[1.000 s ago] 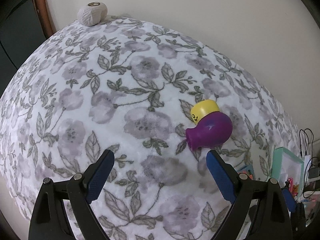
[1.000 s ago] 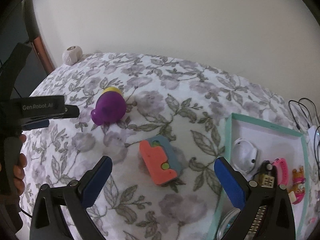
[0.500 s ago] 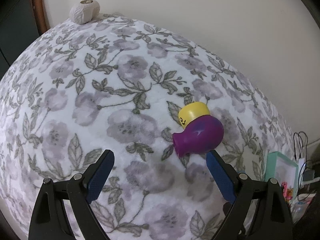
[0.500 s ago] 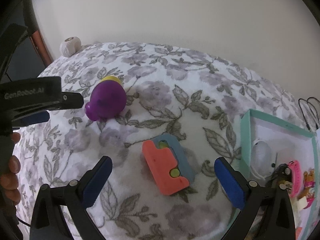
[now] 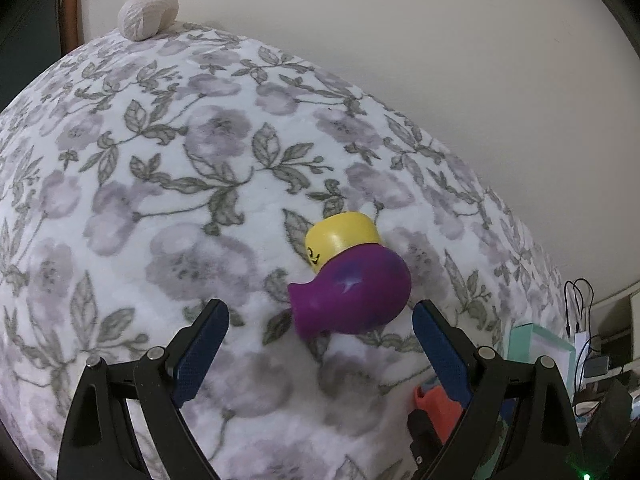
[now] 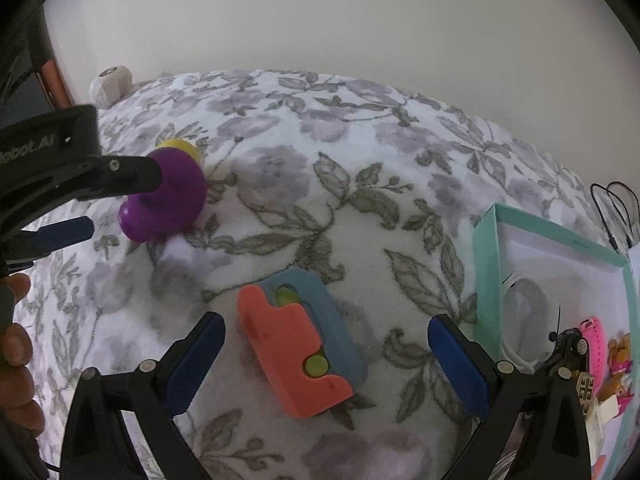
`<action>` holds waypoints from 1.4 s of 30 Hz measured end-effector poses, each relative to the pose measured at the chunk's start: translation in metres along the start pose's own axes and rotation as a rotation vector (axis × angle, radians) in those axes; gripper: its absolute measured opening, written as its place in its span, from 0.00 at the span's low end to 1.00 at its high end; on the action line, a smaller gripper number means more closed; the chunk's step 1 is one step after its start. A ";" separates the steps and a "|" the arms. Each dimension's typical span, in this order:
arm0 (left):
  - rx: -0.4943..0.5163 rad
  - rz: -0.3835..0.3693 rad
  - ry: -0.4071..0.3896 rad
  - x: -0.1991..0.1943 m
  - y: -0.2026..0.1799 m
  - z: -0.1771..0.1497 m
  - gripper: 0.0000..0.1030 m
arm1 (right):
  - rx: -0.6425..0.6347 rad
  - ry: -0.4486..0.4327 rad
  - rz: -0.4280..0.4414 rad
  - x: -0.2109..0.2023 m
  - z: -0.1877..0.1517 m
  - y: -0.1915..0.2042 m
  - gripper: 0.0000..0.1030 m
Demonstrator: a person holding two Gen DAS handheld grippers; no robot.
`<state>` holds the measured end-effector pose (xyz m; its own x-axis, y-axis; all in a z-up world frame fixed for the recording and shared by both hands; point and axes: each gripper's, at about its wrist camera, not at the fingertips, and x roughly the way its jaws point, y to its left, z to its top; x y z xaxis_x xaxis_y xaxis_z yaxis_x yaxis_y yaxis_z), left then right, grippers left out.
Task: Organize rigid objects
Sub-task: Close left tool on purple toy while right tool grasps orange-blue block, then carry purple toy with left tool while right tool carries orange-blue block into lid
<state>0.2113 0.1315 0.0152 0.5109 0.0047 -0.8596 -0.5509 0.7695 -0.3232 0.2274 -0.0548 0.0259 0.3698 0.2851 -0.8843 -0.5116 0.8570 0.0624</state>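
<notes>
Two loose toys lie on the floral blanket [image 6: 360, 128], outside the teal box [image 6: 486, 264] that holds other small items. The left gripper [image 5: 320, 320], jaws spread wide, frames the purple toy [image 5: 352, 296]; the right gripper [image 6: 326, 344], likewise spread, frames the orange-and-blue block [image 6: 296, 344]. The step in hand appears to be the approach to grasp; next, each gripper likely must advance, then close. The purple toy lies on its side, yellow cap away from the left gripper, narrow neck down-left; the block's long axis runs diagonally, upper-left to lower-right.
</notes>
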 end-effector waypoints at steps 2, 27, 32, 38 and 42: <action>0.005 -0.009 -0.014 0.003 -0.002 0.000 0.91 | 0.000 0.005 0.000 0.002 -0.001 0.000 0.94; -0.049 -0.076 -0.080 0.018 0.002 -0.004 0.72 | 0.099 -0.019 -0.005 -0.005 -0.009 -0.023 0.44; -0.027 -0.064 -0.087 0.015 0.000 -0.007 0.71 | 0.106 -0.022 0.004 -0.007 -0.012 -0.024 0.43; 0.010 -0.059 -0.079 0.009 -0.005 -0.010 0.71 | 0.143 -0.024 0.050 -0.013 -0.013 -0.030 0.43; 0.030 -0.051 -0.087 -0.002 -0.008 -0.010 0.71 | 0.154 -0.035 0.078 -0.020 -0.013 -0.032 0.43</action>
<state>0.2085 0.1188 0.0153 0.5940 0.0196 -0.8042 -0.5033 0.7889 -0.3525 0.2268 -0.0932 0.0355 0.3612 0.3660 -0.8576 -0.4158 0.8865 0.2032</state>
